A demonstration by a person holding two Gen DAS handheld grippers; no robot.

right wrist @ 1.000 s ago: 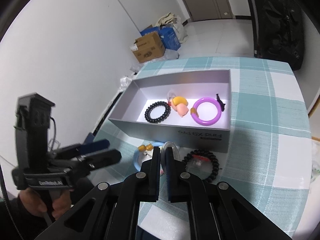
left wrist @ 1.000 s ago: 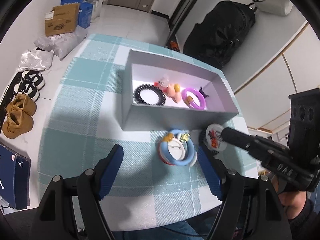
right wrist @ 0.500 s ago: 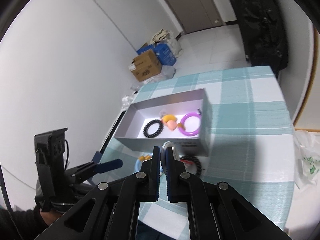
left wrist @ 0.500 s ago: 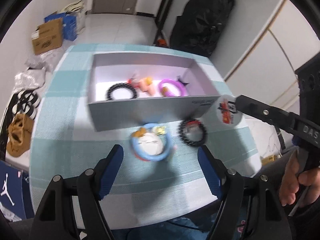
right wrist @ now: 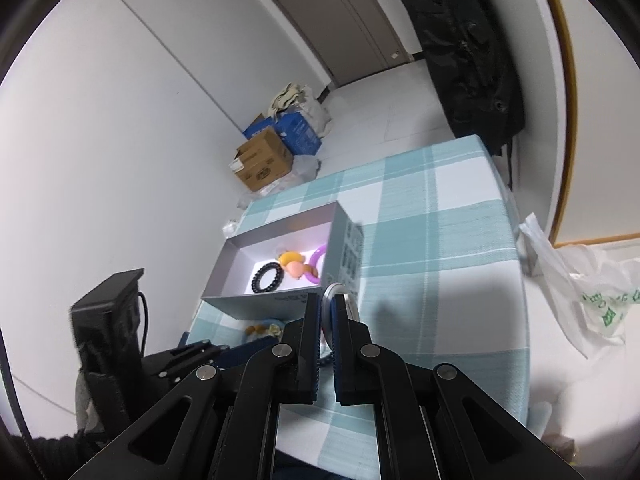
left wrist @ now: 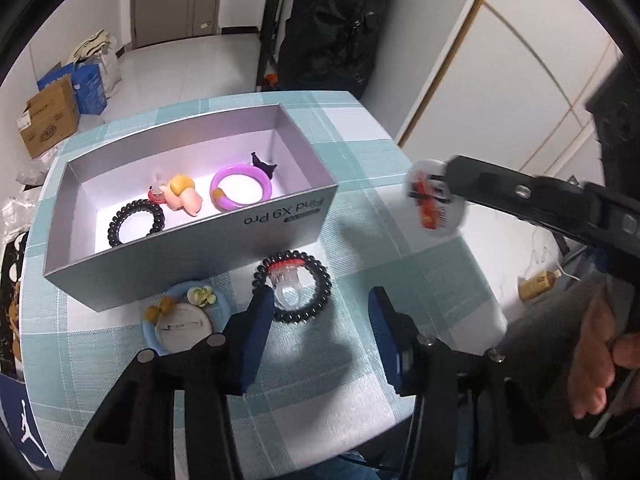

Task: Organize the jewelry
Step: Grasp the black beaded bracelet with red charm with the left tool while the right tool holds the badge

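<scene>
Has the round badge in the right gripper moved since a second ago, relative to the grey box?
Yes. The round badge, clamped in the right gripper, has risen from beside the black bead bracelet to off the grey box's right end.

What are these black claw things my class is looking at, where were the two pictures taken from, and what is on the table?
No robot: a person holds a hand tool with two fingers in each hand, a camera on each looking along them. One picture is from the left gripper, whose jaws have just been closing with nothing between them; the other from the right gripper, shut on a round badge. On the checked table stands a grey box holding bracelets. Before it lie a black bead bracelet and a blue ring.
</scene>
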